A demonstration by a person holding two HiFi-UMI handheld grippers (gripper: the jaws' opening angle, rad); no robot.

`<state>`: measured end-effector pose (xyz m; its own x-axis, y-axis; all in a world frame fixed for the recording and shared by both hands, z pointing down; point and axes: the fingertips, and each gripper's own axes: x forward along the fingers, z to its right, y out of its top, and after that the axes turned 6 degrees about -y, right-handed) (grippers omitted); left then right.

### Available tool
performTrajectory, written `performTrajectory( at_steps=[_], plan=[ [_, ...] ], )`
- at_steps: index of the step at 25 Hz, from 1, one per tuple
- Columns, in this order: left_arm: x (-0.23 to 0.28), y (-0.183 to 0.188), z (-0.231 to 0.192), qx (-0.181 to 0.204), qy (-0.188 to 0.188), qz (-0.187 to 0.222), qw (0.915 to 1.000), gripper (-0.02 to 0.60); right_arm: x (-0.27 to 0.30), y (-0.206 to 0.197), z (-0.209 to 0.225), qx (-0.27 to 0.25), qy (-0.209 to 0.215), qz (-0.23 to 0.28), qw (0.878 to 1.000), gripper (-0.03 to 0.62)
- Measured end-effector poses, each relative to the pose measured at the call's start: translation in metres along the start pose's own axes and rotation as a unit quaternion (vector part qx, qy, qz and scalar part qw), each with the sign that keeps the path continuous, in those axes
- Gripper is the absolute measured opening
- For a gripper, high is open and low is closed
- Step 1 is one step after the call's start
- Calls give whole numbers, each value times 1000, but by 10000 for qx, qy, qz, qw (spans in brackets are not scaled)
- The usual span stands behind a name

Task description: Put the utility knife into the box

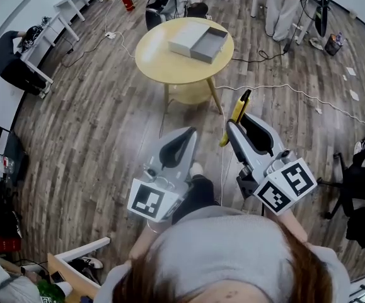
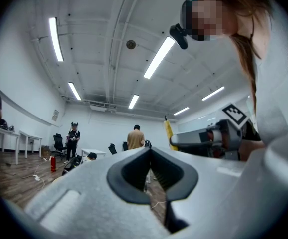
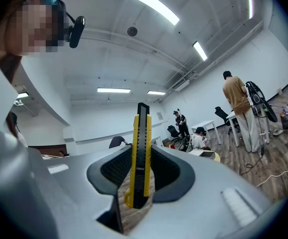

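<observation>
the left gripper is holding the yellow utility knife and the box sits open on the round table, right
Not quite: the right gripper holds the yellow utility knife, as the right gripper view shows; the left gripper has nothing between its jaws. The box does sit open on the round table.

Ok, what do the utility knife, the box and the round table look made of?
The utility knife: yellow-and-black matte casing with a ribbed slider, probably plastic. The box: flat grey matte panels, likely cardboard. The round table: smooth pale top, wood or laminate; cannot tell which.
</observation>
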<state>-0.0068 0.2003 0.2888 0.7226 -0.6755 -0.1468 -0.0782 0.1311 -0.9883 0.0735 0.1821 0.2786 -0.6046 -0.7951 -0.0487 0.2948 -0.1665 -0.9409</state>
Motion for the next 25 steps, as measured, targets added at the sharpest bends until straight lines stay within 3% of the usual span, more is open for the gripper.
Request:
performTrajectory(
  at_steps=[16,25],
  plan=[
    [63,-6,-143,58,-225,25,9997,3,152,15,41,63,-54,57,9999,120],
    [83,-13,-193,-32,-462,53,9989,3,201,18,54,13,-284,137,9995,120]
  ],
)
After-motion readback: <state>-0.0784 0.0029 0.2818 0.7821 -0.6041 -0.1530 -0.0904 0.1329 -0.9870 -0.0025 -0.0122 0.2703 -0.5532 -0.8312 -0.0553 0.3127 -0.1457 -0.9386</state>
